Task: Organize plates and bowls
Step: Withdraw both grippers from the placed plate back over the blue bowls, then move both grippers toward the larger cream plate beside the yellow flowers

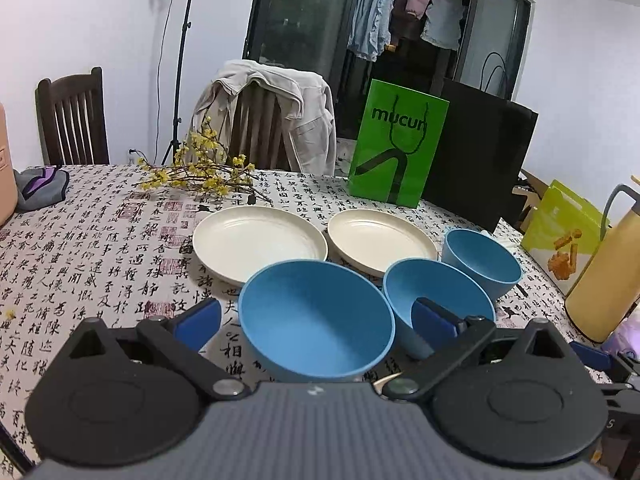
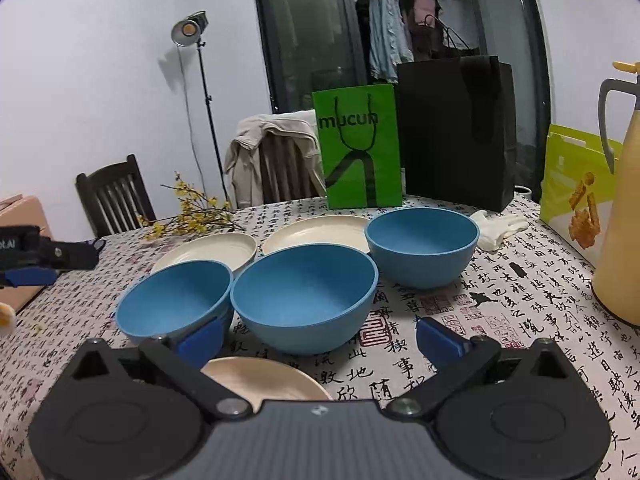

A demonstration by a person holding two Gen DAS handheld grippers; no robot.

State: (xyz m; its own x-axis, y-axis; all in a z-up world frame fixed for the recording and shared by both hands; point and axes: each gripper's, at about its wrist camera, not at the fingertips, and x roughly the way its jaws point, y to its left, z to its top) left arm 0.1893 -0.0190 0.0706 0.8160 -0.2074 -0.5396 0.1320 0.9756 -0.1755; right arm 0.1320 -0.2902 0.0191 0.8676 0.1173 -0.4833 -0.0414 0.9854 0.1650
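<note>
Nothing is gripped yet: the left gripper is held with its jaws spread wide, empty, just above the near edge of the table, and the right gripper is likewise spread and empty. Three blue bowls are set apart near the middle: a near-left bowl, a middle bowl and a far-right bowl. Two cream plates lie side by side behind them, and a third cream plate is seen just under the right gripper. The step in hand is judged to be the opening approach. A rim grasp on one bowl is probably called for next, so that it can be nested into another.
</note>
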